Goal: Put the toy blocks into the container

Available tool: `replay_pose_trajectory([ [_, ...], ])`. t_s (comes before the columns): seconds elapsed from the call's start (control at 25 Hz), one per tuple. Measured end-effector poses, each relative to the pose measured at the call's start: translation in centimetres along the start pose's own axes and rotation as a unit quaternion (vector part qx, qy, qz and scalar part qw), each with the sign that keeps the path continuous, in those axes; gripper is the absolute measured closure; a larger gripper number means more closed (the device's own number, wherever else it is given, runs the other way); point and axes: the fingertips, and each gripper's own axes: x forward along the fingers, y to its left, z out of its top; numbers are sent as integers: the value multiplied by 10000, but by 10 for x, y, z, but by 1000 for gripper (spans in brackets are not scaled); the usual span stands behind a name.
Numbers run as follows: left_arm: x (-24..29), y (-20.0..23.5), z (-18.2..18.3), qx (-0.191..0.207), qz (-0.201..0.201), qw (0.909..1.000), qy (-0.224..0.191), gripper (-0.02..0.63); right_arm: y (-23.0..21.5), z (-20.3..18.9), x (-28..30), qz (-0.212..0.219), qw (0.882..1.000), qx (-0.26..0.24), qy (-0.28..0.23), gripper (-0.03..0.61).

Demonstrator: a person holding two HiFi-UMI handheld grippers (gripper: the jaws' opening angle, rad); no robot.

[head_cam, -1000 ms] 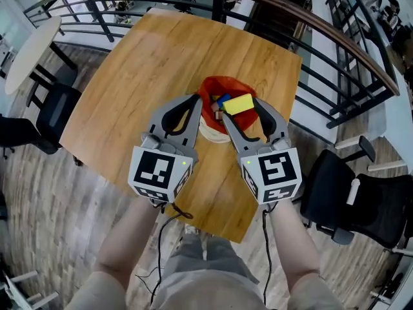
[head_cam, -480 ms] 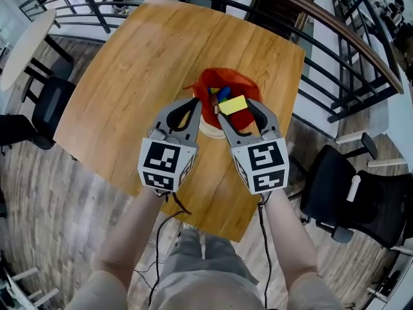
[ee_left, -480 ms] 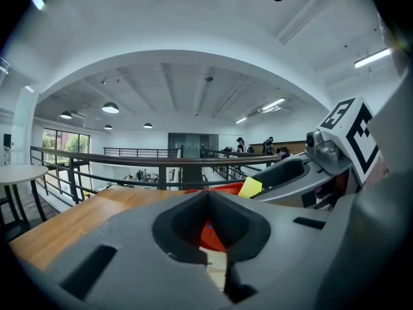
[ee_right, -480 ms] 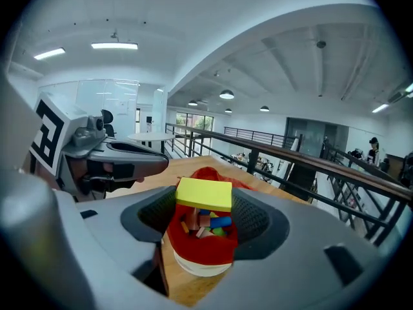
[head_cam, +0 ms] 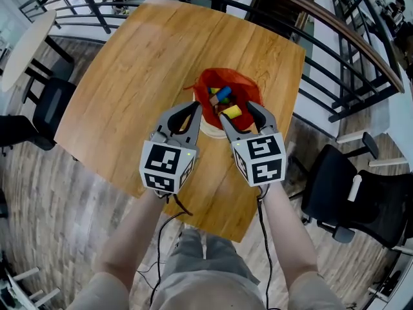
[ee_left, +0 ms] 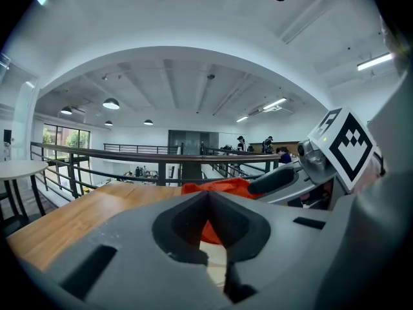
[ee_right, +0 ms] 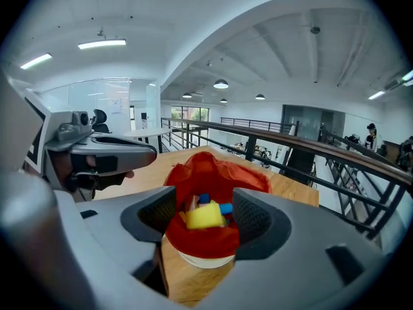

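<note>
Yellow block (head_cam: 232, 112) is out of the right gripper (head_cam: 237, 111) since half a second ago. Head view: it lies in the red-lined container (head_cam: 248, 86) on the wooden table (head_cam: 142, 63), and the left gripper (head_cam: 192, 108) sits beside the near rim. Left gripper view: jaws together, nothing held, container (ee_left: 216, 187) just beyond. Right gripper view: right gripper (ee_right: 203, 202) jaws apart, yellow block (ee_right: 206, 217) untouched inside the container (ee_right: 206, 166), next to a blue block (ee_right: 224, 208).

Red container (head_cam: 246, 86); yellow block (head_cam: 233, 112).
</note>
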Motion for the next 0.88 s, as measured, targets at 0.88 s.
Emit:
replay_pose_trajectory([
  [0.88,-12,-11,14,71,-52,10000,-44,603,1,9,-22,-53,9996,216,-198,318],
])
